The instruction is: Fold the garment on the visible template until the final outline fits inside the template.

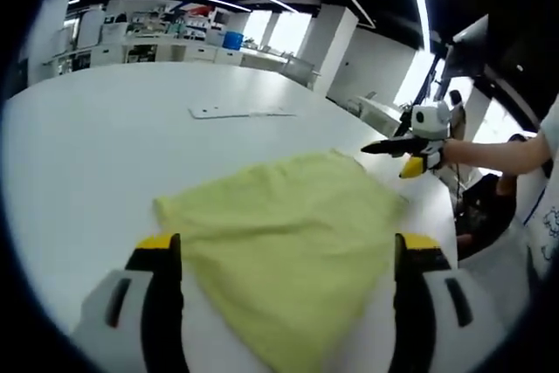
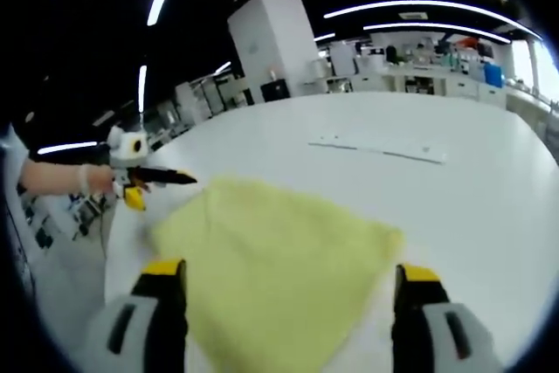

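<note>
1. In the left gripper view, the left gripper [image 1: 288, 259] has its two yellow-tipped jaws standing wide apart and holding nothing. The near point of the yellow garment [image 1: 288, 242] lies between them, low in the view.

2. In the right gripper view, the right gripper [image 2: 288, 281] has its jaws spread wide in the same way, empty, with the garment [image 2: 271, 259] reaching between them.

3. The garment lies flat on the white table [image 1: 105, 146], already in a compact shape with several straight edges. I judge it is thin, light and soft cloth. It will bend and sag at once when lifted, and it may slide a little on the smooth table.

4. To take hold, I think a corner or a free edge is best, pinching all the layers together, so that the fold does not open.

5. Across the garment, in the left gripper view, the other gripper is near its far corner, apart from the cloth.

6. Farther on the table lies a flat white strip [image 1: 240, 112]. I cannot tell if this is the template.
</note>
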The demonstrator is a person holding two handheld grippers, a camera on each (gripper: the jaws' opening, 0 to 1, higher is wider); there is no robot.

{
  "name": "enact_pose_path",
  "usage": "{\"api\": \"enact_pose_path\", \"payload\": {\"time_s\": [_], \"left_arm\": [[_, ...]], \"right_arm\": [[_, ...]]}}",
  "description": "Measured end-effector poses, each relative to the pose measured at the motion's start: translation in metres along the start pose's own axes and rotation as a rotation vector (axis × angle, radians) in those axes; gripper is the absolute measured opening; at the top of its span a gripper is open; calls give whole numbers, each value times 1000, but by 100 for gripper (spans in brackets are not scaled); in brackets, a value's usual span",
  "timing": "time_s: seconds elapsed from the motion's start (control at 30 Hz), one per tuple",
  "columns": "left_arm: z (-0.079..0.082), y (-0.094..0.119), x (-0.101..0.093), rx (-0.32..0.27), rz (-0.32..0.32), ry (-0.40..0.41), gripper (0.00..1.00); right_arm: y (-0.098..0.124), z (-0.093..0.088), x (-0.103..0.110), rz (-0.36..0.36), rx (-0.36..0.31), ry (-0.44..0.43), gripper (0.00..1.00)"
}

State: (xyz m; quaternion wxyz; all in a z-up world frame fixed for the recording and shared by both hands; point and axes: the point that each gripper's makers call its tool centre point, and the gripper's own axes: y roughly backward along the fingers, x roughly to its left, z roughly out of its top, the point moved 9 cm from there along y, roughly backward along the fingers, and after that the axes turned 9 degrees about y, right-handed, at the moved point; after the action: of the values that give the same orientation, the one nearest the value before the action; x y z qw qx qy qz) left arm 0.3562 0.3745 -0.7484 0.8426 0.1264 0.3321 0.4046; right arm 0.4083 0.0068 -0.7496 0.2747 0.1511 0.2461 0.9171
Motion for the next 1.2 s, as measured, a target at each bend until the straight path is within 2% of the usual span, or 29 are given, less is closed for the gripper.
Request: {"api": "enact_pose_path", "payload": {"time_s": [0.17, 0.33, 0.6, 0.9, 1.07, 1.2], "left_arm": [[0, 15, -8, 0, 6, -10, 99], [1, 24, -11, -15, 12, -9, 99], [-11, 35, -16, -13, 15, -9, 98], [-22, 43, -18, -2, 19, -11, 97], [-33, 46, -23, 13, 15, -8, 95], [-41, 48, -19, 14, 22, 0, 95]], "right_arm": [[7, -5, 11, 12, 31, 23, 100], [15, -2, 19, 14, 25, 26, 100], [30, -5, 26, 6, 16, 32, 100], [48, -22, 36, -19, 5, 14, 100], [54, -34, 42, -30, 9, -6, 100], [56, -42, 47, -30, 11, -26, 100]]}}
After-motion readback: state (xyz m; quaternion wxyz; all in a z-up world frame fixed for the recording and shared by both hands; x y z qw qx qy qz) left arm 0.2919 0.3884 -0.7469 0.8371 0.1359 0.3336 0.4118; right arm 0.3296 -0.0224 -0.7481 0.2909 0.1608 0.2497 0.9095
